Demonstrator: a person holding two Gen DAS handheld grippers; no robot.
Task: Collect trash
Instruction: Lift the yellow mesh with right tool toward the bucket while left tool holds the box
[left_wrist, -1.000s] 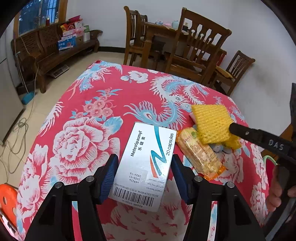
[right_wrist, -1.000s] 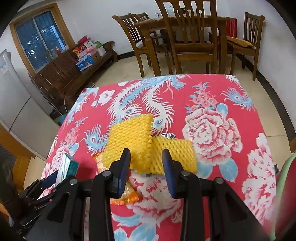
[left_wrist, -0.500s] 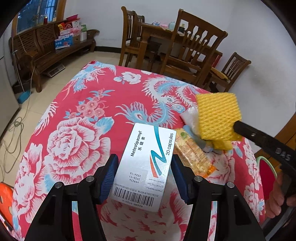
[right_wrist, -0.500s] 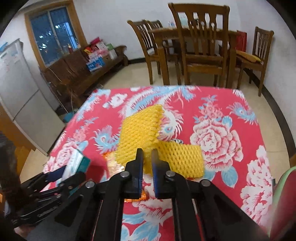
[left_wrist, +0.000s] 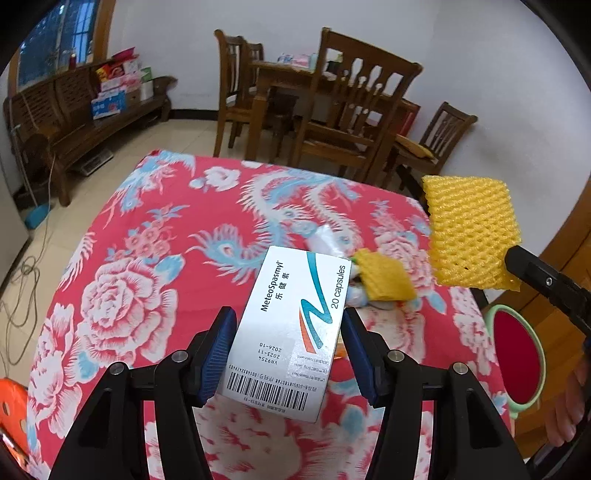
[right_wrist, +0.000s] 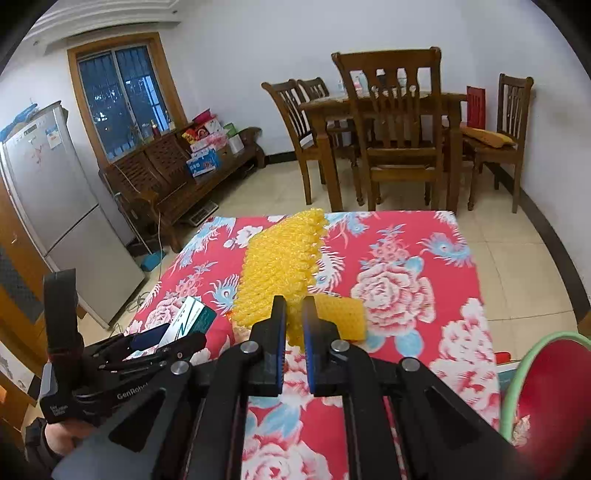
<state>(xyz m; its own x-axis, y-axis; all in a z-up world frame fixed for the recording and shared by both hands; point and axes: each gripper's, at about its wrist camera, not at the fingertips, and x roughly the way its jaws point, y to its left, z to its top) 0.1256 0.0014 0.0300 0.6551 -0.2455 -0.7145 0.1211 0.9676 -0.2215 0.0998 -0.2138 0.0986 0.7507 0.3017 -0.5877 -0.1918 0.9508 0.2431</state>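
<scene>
My left gripper (left_wrist: 288, 314) is shut on a white medicine box (left_wrist: 295, 325), held above the red floral tablecloth (left_wrist: 147, 258). My right gripper (right_wrist: 293, 306) is shut on a yellow foam net (right_wrist: 280, 266), which hangs clear of the table. From the left wrist view that net (left_wrist: 471, 230) floats at the right, with the right gripper (left_wrist: 517, 258) pinching its lower corner. A second, smaller yellow foam piece (left_wrist: 384, 278) lies on the cloth beside a clear plastic wrapper (left_wrist: 328, 236). The right wrist view shows the left gripper (right_wrist: 159, 339) with the box (right_wrist: 192, 319) at the lower left.
A red bin with a green rim (left_wrist: 517, 354) stands beside the table at the right, also low in the right wrist view (right_wrist: 550, 387). Wooden chairs (right_wrist: 395, 140) and a dining table stand beyond the far edge. An orange stool (left_wrist: 11, 402) sits at the lower left.
The right gripper's jaws closed on the yellow foam net and lifted it off the table, leaving the smaller piece behind. The left gripper rose a little with the box.
</scene>
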